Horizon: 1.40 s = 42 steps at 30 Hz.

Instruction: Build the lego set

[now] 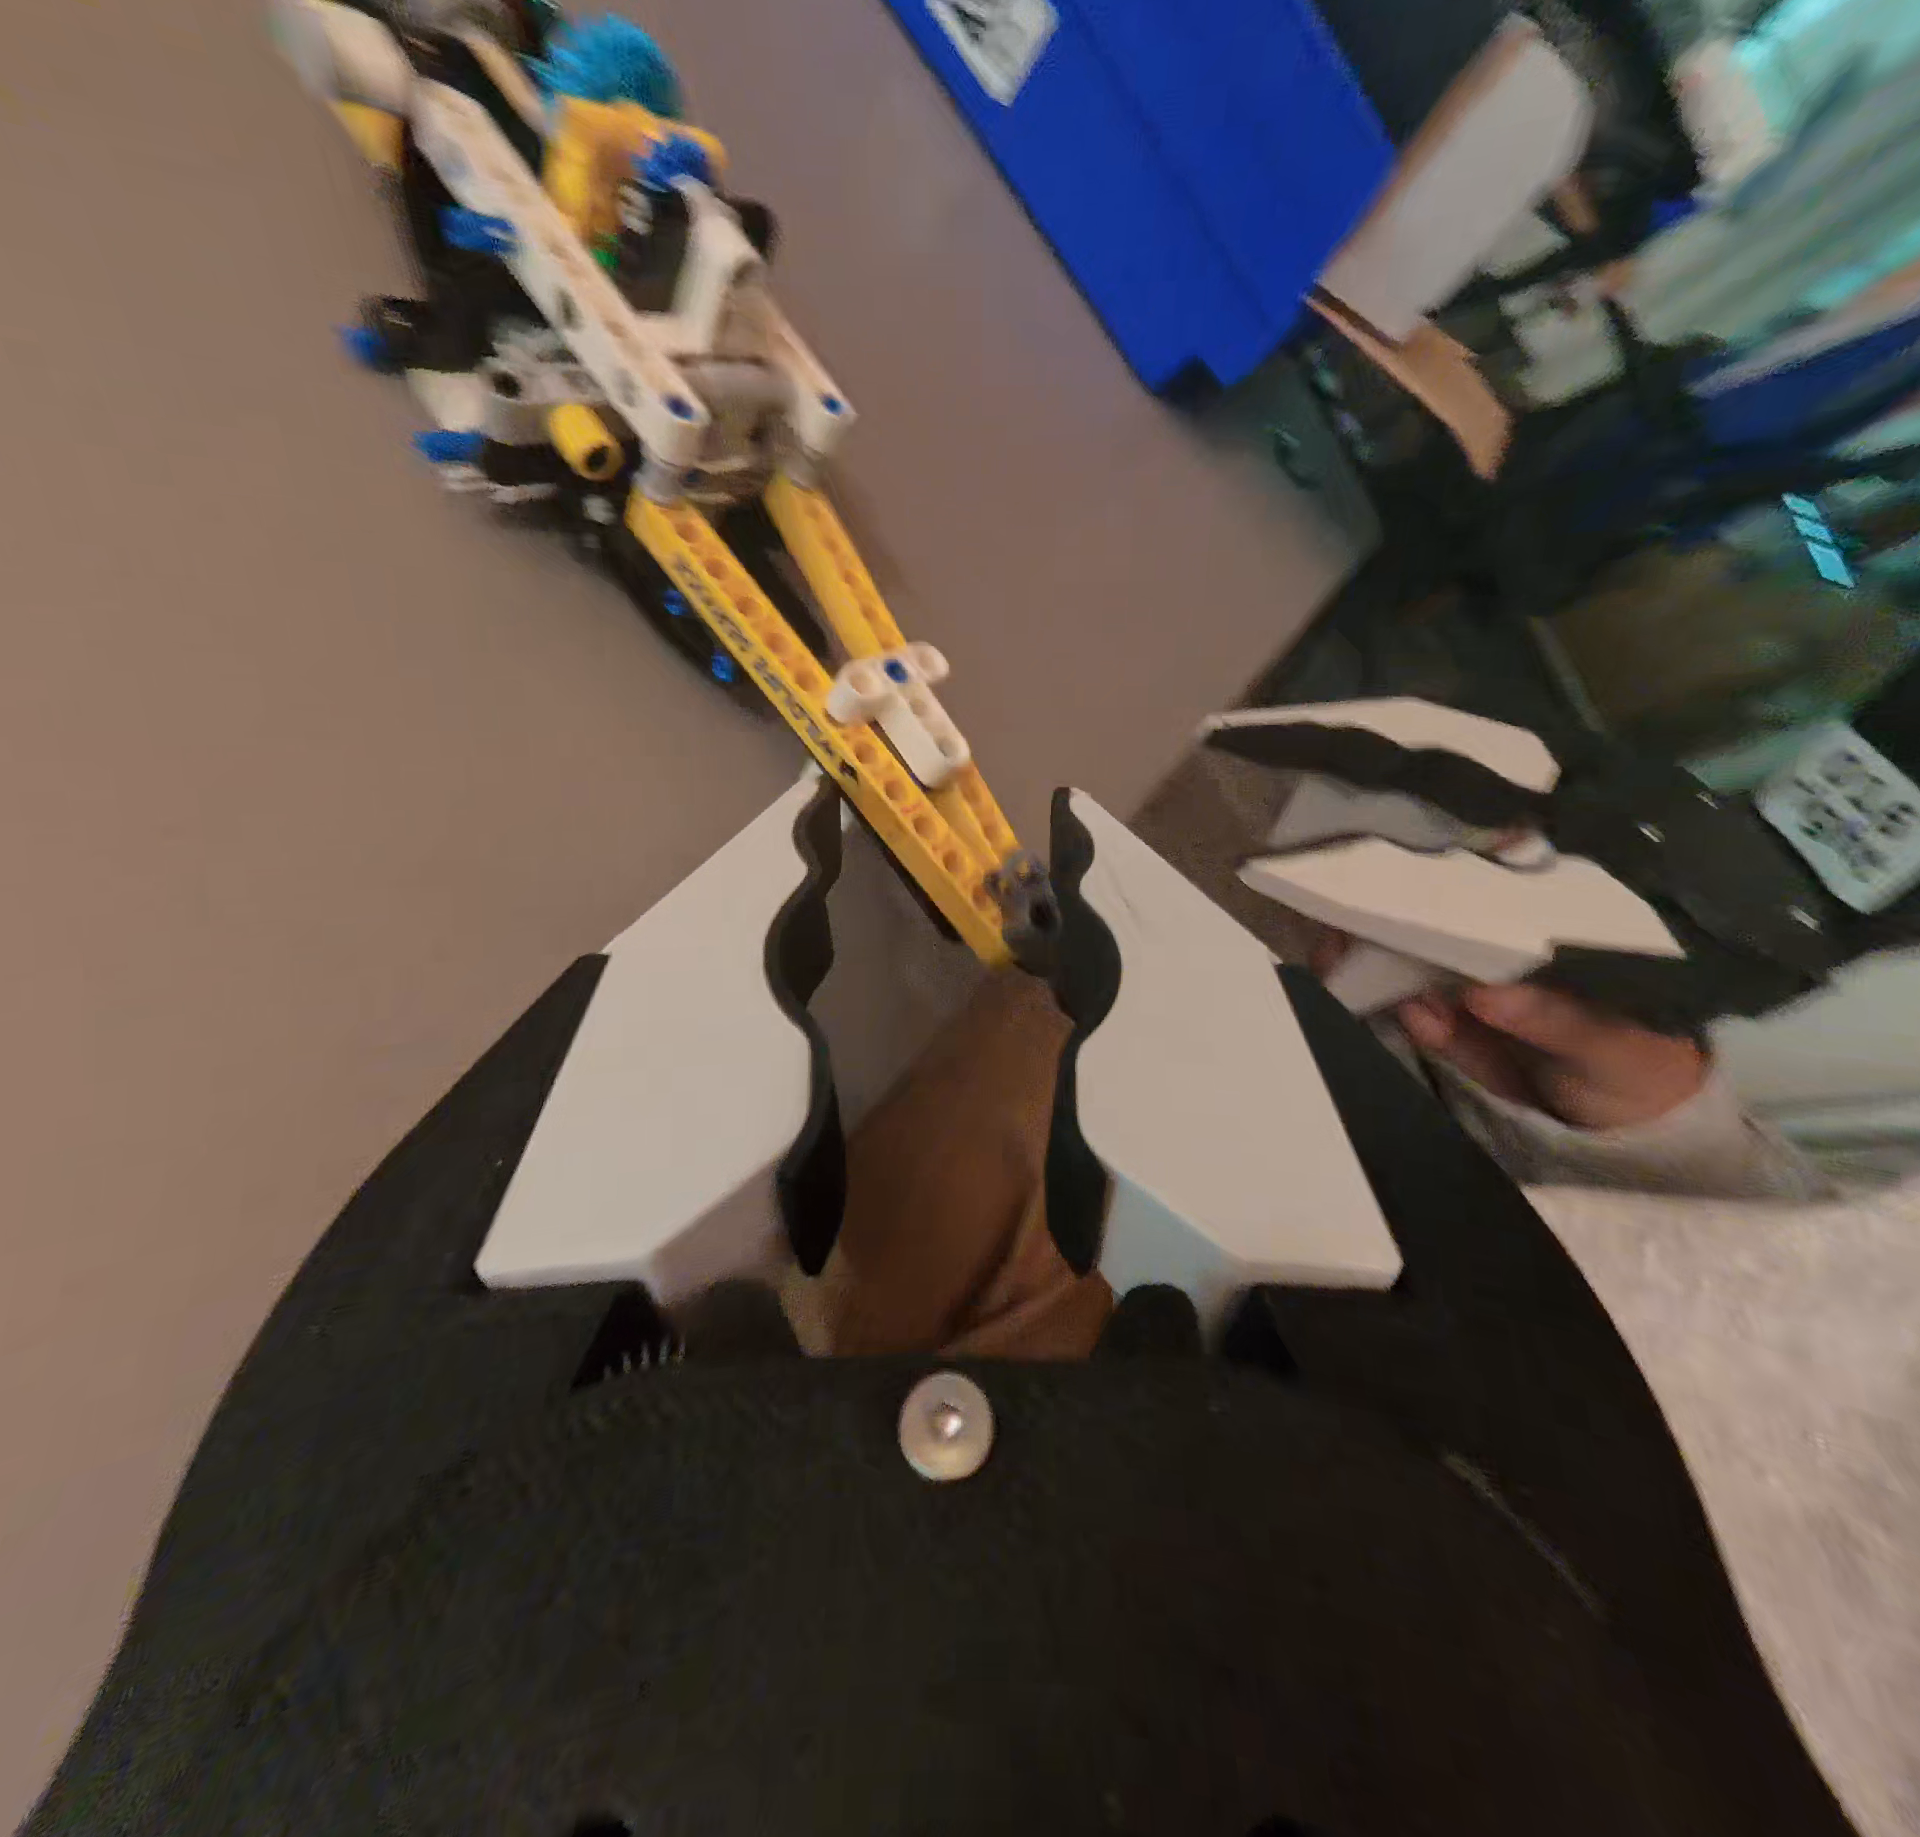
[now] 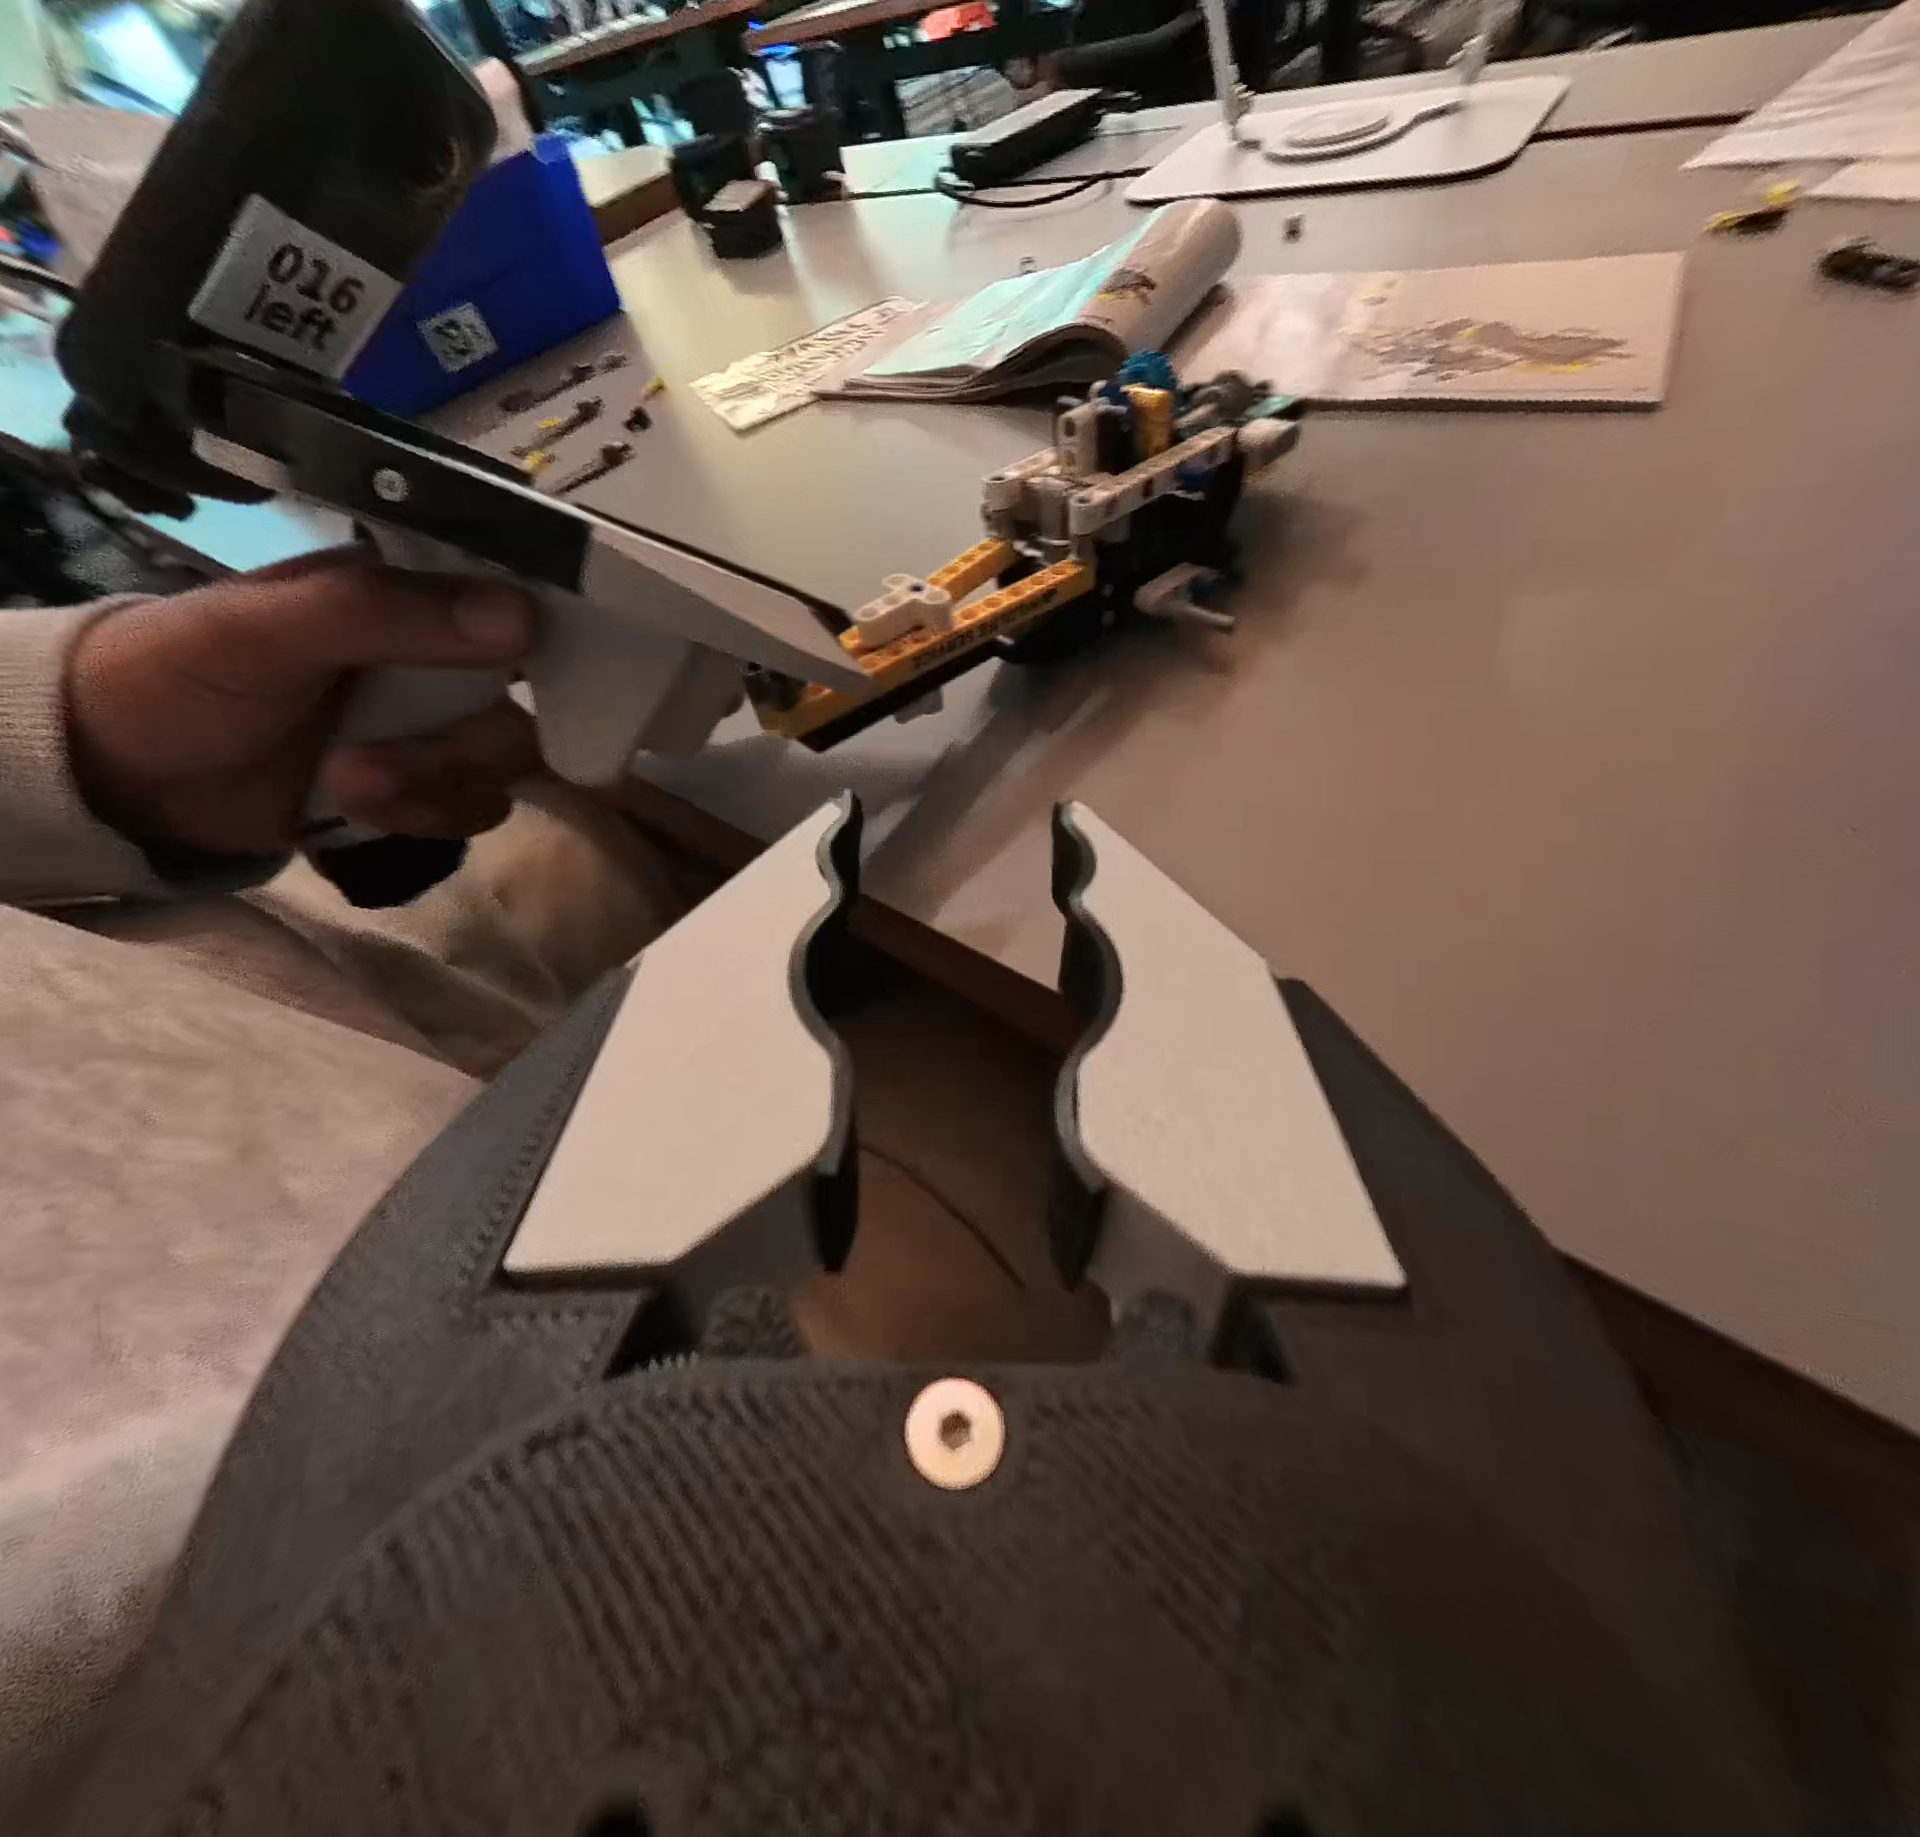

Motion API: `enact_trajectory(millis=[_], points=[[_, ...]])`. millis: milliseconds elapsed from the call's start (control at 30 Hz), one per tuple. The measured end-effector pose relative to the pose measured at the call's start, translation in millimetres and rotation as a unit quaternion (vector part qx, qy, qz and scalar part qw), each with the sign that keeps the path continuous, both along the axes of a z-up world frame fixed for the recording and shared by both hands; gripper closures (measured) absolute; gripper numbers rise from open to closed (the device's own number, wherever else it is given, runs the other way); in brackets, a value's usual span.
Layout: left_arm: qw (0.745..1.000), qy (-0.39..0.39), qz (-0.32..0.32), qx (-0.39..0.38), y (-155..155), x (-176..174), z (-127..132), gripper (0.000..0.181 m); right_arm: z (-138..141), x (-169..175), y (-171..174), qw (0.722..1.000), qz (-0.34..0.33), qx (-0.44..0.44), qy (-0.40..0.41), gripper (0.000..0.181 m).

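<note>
The lego model (image 1: pixel 623 333), white, black, blue and yellow, sits on the grey table (image 1: pixel 208 644). Two long yellow beams (image 1: pixel 769 644) stick out from it towards me, joined by a white T-shaped piece (image 1: pixel 904 707). My left gripper (image 1: pixel 940 800) is open, and the beams' end with a dark grey connector (image 1: pixel 1023 899) lies between its fingertips, close to the right finger. In the right wrist view the model (image 2: pixel 1132 499) lies mid-table with the left gripper's fingers (image 2: pixel 707 592) over the beam end. My right gripper (image 2: pixel 956 811) is open and empty at the table's front edge.
A blue bin (image 2: pixel 499 270) stands at the back left, with several small loose parts (image 2: pixel 582 426) in front of it. Open instruction booklets (image 2: pixel 1039 322) and a sheet (image 2: pixel 1475 333) lie behind the model. A monitor stand base (image 2: pixel 1351 135) is at the back.
</note>
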<state>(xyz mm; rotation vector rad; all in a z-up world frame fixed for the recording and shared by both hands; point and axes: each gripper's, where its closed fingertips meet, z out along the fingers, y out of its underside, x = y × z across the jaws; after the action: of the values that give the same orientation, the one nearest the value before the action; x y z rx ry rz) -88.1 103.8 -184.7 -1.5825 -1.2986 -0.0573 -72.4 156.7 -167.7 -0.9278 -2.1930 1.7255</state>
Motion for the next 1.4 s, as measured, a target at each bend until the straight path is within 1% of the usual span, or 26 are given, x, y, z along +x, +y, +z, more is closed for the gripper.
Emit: enact_trajectory(millis=[33,133,200,267,333,367,433,533,633,667,700,767,800,900,933,967,1000,1033,1100,1167,1200,1300,1333,1400], points=[[1.0,0.0,-0.018,0.012,2.0,5.3,0.4,0.141,0.3,0.8,5.3,1.0,-0.014,0.015,0.013,0.145],[0.998,0.023,-0.057,0.03,-4.7,17.4,1.7,0.14,4.2,2.9,14.4,0.995,-0.053,0.059,0.062,0.144],[0.995,0.036,-0.074,0.05,-14.4,23.7,4.3,0.141,13.7,6.6,8.7,0.994,-0.06,0.048,0.082,0.144],[0.993,0.053,-0.083,0.072,-24.8,26.0,7.4,0.139,26.8,8.7,-1.4,0.995,-0.066,0.018,0.079,0.143],[0.99,0.053,-0.095,0.092,-31.4,24.9,8.7,0.14,37.4,9.7,-16.5,0.995,-0.067,0.003,0.072,0.142],[0.988,0.054,-0.101,0.1,-33.8,23.3,10.5,0.14,38.5,9.4,-24.0,0.995,-0.067,0.013,0.067,0.142],[0.986,0.065,-0.106,0.111,-40.0,20.2,17.6,0.14,34.2,8.9,-35.7,0.994,-0.063,0.066,0.054,0.139],[0.985,0.08,-0.087,0.129,-55.2,17.7,27.6,0.142,32.8,12.1,-45.7,0.988,-0.066,0.133,0.039,0.13],[0.985,0.055,-0.046,0.157,-68.4,12.9,26.9,0.149,34.6,18.1,-58.0,0.986,-0.076,0.147,0.021,0.128],[0.984,0.047,-0.034,0.171,-71.7,9.3,29.7,0.15,32.1,19.5,-62.9,0.986,-0.081,0.147,0.005,0.125],[0.982,0.048,-0.021,0.182,-75.7,3.8,34.5,0.15,28.5,19.4,-67.5,0.985,-0.09,0.147,-0.01,0.118],[0.979,0.076,0.008,0.187,-84.7,-14.8,49.7,0.151,19.6,14.9,-76.2,0.981,-0.114,0.155,-0.027,0.11],[0.979,0.088,0.021,0.185,-88.1,-26.8,60.0,0.153,15.3,11.8,-80.5,0.979,-0.128,0.157,-0.035,0.103],[0.972,0.147,0.033,0.18,-88.2,-67.5,100.7,0.155,1.5,1.8,-89.3,0.969,-0.161,0.179,-0.05,0.096],[0.974,0.16,0.034,0.159,-87.1,-80.0,105.3,0.154,-4.3,-1.8,-88.1,0.964,-0.17,0.201,-0.048,0.096],[0.975,0.169,0.038,0.142,-87.0,-89.4,107.5,0.155,-9.7,-4.5,-86.7,0.958,-0.174,0.221,-0.048,0.099],[0.973,0.178,0.041,0.141,-87.4,-93.9,110.2,0.154,-13.9,-6.1,-85.8,0.955,-0.176,0.232,-0.053,0.102],[0.97,0.186,0.044,0.152,-87.9,-94.1,111.2,0.155,-16.9,-6.7,-85.3,0.954,-0.177,0.235,-0.062,0.109],[0.964,0.187,0.043,0.182,-88.9,-84.8,102.9,0.155,-20.6,-5.6,-86.6,0.956,-0.169,0.225,-0.087,0.122],[0.963,0.148,0.044,0.222,-89.3,-73.4,87.4,0.155,-20.9,-7.1,-85.9,0.958,-0.166,0.206,-0.108,0.139],[0.961,0.119,0.036,0.246,-87.0,-67.0,81.2,0.155,-20.2,-9.3,-84.9,0.96,-0.166,0.194,-0.117,0.144],[0.954,0.051,0.013,0.296,-76.4,-54.4,70.3,0.155,-16.9,-19.1,-82.1,0.963,-0.165,0.146,-0.156,0.149],[0.953,0.042,0.003,0.302,-72.2,-51.8,69.2,0.155,-15.0,-23.6,-81.0,0.964,-0.163,0.13,-0.165,0.15],[0.956,0.043,-0.003,0.291,-69.1,-49.7,66.2,0.163,-8.6,-34.3,-77.9,0.966,-0.162,0.099,-0.174,0.152]])
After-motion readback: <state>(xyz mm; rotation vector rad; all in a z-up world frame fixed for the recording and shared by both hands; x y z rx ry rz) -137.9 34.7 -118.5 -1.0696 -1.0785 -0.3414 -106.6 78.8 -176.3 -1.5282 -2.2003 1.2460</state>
